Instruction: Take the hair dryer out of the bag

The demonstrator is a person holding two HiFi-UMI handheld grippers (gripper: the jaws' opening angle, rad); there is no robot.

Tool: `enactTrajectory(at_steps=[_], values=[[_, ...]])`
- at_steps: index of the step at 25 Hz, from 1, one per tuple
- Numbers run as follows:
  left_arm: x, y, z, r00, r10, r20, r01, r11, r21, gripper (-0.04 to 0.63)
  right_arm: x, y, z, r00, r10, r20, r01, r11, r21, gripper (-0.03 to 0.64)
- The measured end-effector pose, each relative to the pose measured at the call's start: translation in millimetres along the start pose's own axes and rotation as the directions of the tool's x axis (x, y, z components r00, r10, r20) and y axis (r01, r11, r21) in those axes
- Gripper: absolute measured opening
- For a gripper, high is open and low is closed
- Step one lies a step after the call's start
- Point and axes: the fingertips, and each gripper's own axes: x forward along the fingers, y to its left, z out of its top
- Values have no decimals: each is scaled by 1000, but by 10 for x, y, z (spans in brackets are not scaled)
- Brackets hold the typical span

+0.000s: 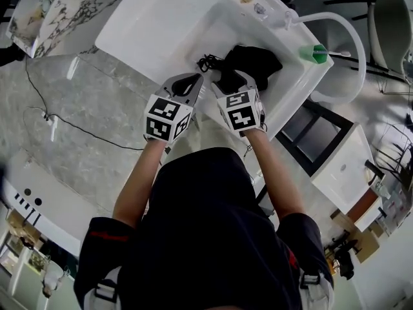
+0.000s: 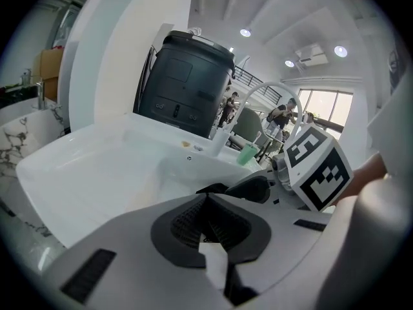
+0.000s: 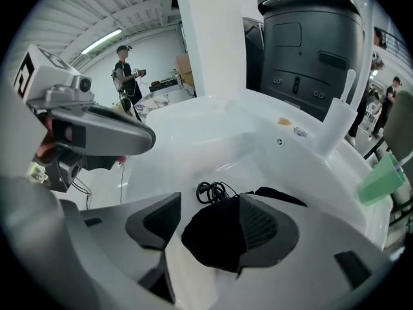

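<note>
While the left tool is shut and empty, the right tool gapes wide
Black bag lies between its pads, ungripped

Open: we find the sink bare at left.
Blocked: black bag mid-basin; faucet, green cup along rim.

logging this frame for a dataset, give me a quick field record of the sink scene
bag: black bag lying in the white sink
cord: coiled black cord at the bag's edge
hair dryer: not visible
left claw: shut, nothing held
right claw: open, bag seen between its jaws, not gripped
rim: green cup
</note>
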Motion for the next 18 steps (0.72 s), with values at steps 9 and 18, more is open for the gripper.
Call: enactTrajectory(at_steps=[9, 18], values=[[75, -27, -52, 1000, -9, -9, 9, 1000, -22, 17, 182, -136, -262, 994, -55, -92, 51, 997, -51, 267], [189, -36, -20, 1000, -21, -16, 21, 1000, -23, 17, 232, -386, -425, 983, -105, -148, 103, 994, -20, 267]])
